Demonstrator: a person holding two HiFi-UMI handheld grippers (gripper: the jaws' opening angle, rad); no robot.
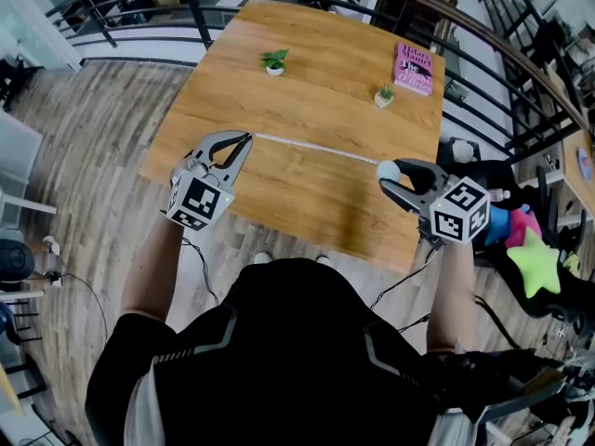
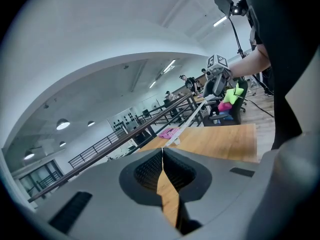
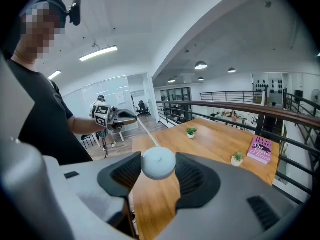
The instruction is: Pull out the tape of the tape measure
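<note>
Person in black shirt (image 1: 297,360) at bottom of head view, one gripper in each hand, both held above the near edge of the wooden counter (image 1: 307,198). Left gripper (image 1: 244,142): jaws closed together, pinching the end of the thin white tape (image 1: 311,147). Right gripper (image 1: 394,177): jaws partway apart, clamped on the round pale tape measure case (image 1: 387,168), one pad on each side of it. The case sits off the counter, between the jaws, near the counter's right front corner. Tape is out of the case and runs in a straight, taut line from the case to the left jaws, over the front part of the counter, not clearly touching the wood. The two grippers are well apart, tips pointing roughly at each other along the tape.

Farther back on the counter: small potted plant (image 1: 274,61) left of centre, second small potted plant (image 1: 384,95) toward the right, pink book (image 1: 414,68) lying flat just beyond it near the far right corner. Dark railing (image 3: 235,105) runs behind the counter.
</note>
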